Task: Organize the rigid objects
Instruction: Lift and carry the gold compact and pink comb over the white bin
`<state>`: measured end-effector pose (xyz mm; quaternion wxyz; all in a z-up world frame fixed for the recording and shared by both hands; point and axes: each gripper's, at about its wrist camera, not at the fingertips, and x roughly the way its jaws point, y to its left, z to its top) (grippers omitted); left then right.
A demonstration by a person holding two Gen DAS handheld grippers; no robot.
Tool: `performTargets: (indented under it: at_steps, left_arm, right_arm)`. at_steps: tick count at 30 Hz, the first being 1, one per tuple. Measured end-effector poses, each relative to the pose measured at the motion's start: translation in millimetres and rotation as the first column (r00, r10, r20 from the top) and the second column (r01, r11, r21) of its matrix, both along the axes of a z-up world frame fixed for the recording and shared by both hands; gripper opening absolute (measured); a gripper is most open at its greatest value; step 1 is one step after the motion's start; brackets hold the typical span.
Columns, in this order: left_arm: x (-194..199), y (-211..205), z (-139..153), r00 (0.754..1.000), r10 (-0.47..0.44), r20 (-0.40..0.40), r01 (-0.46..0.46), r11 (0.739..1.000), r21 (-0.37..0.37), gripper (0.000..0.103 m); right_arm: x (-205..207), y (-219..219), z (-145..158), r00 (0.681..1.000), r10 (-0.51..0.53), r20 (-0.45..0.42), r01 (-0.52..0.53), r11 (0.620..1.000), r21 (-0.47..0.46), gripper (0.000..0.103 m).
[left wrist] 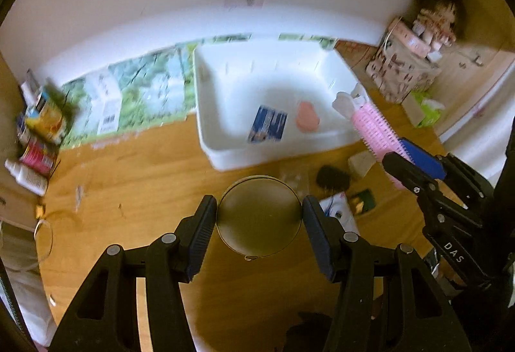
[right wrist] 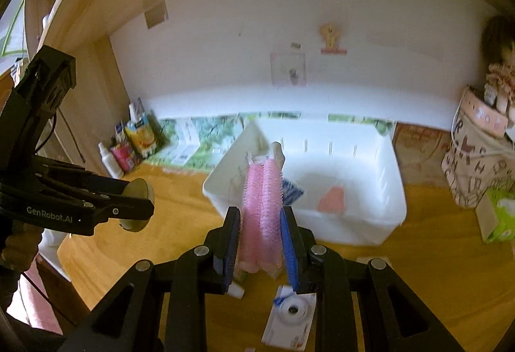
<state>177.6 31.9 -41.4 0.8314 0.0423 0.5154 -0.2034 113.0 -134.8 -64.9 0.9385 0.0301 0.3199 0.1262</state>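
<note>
Left gripper (left wrist: 259, 217) clamping round tin (left wrist: 259, 217), right gripper (right wrist: 260, 220) pinching pink hair rollers (right wrist: 262, 191)

doll (left wrist: 436, 11), tissue box (right wrist: 497, 217), wooden desk (left wrist: 145, 178)

The round tin (left wrist: 259, 216) at lower centre looks like dull brushed metal, its lid matt. The pink hair rollers (right wrist: 262, 191) mid-frame are bristly, rough plastic. The white bin (left wrist: 225, 114) behind is smooth glossy plastic. The desk (left wrist: 135, 171) is warm, lightly sheened wood. Both grippers' bodies look matt black plastic, with ribbed blue pads (left wrist: 201, 233).
</note>
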Motion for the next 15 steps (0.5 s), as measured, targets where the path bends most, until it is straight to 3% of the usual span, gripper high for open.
performTargets:
  at_steps: [6, 15]
  left_arm:
    - [17.8, -7.4, 9.2, 0.998, -0.029, 0.057, 0.032, 0.999, -0.044, 0.059]
    - [51.5, -22.2, -7.3, 0.993, -0.054, 0.105, 0.062, 0.995, -0.077, 0.059]
  right_arm:
    - [20.3, -6.7, 6.6, 0.999, -0.02, 0.048, 0.02, 1.0, 0.013, 0.025]
    - [51.1, -11.5, -5.8, 0.994, -0.044, 0.1, 0.044, 0.999, 0.003, 0.025]
